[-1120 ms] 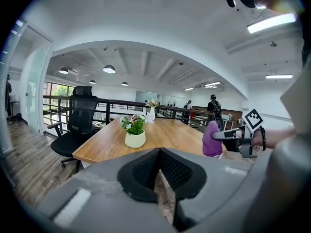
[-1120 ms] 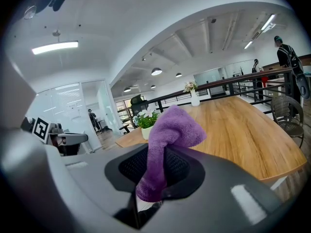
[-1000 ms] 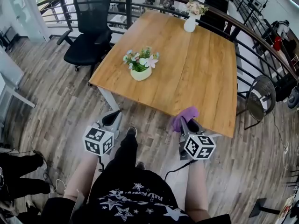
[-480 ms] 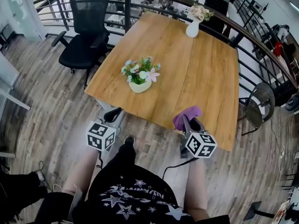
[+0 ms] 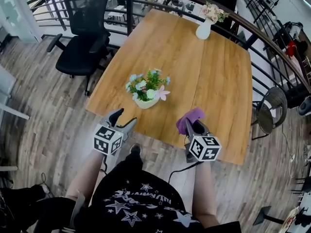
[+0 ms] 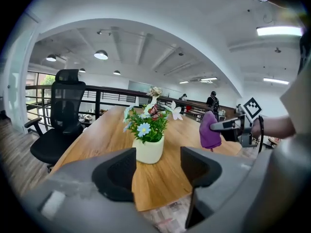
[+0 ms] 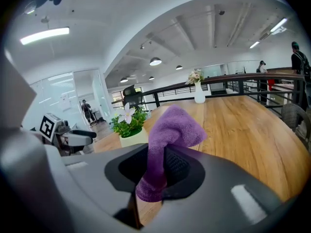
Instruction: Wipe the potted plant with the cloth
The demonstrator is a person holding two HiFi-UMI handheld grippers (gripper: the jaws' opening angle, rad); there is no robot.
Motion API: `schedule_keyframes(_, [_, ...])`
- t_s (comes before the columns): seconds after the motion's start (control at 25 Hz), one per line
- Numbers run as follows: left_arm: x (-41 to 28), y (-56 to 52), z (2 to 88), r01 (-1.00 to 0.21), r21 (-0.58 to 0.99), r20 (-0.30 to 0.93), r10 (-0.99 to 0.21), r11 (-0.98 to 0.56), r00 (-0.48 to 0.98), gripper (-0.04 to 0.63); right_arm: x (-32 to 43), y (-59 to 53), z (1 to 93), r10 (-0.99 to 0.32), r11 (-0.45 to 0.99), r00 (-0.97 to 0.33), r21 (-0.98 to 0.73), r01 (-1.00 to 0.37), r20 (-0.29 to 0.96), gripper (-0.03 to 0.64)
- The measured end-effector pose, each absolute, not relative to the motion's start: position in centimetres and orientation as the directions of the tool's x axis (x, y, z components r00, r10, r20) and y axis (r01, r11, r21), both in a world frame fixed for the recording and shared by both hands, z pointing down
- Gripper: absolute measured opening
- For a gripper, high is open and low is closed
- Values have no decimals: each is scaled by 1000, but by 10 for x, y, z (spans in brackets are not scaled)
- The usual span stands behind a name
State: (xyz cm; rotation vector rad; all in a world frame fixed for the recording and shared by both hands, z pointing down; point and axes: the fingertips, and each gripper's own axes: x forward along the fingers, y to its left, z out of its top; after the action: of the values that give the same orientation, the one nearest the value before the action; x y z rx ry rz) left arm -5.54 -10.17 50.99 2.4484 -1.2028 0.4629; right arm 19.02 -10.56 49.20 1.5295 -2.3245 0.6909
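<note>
The potted plant (image 5: 146, 90), green leaves with pale flowers in a cream pot, stands near the wooden table's (image 5: 214, 76) front edge; it also shows straight ahead as the potted plant (image 6: 147, 135) and at the left as the potted plant (image 7: 129, 126). My left gripper (image 5: 122, 119) hovers at the table's near edge, just short of the pot; its jaws are opening and nothing is between them. My right gripper (image 5: 190, 124) is shut on a purple cloth (image 5: 189, 120), right of the plant. The cloth (image 7: 167, 140) stands up between the pads.
A white vase of flowers (image 5: 204, 25) stands at the table's far edge. A black office chair (image 5: 82, 38) sits left of the table. A dark railing (image 5: 272, 47) runs behind and along the right. A round wire chair (image 5: 270, 108) stands at the right.
Both grippers have come forward to the table's near edge, closer to the plant. The left gripper's jaws, shut before, now stand apart.
</note>
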Motion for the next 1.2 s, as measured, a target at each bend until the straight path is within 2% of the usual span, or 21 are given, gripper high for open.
schedule_keyframes(0.08, [-54, -113, 516, -784, 170, 464, -654, -597, 598, 318, 184, -116, 501, -764, 353, -399, -189, -917, 507, 83])
schedule_keyframes(0.2, [-49, -129, 528, -753, 152, 481, -618, -640, 622, 344, 177, -130, 516, -737, 373, -393, -154, -915, 550, 83])
schedule_keyframes(0.4, [-49, -154, 547, -721, 123, 510, -580, -682, 635, 345, 162, -155, 530, -700, 406, -402, -135, -904, 591, 83])
schedule_keyframes(0.72, [-48, -180, 576, -645, 94, 584, -483, -758, 652, 348, 120, -189, 555, -601, 547, -469, -94, -832, 648, 82])
schedule_keyframes(1.2, [-38, -194, 586, -513, 98, 571, -374, -853, 731, 348, 94, -235, 579, -501, 709, -502, 2, -705, 705, 81])
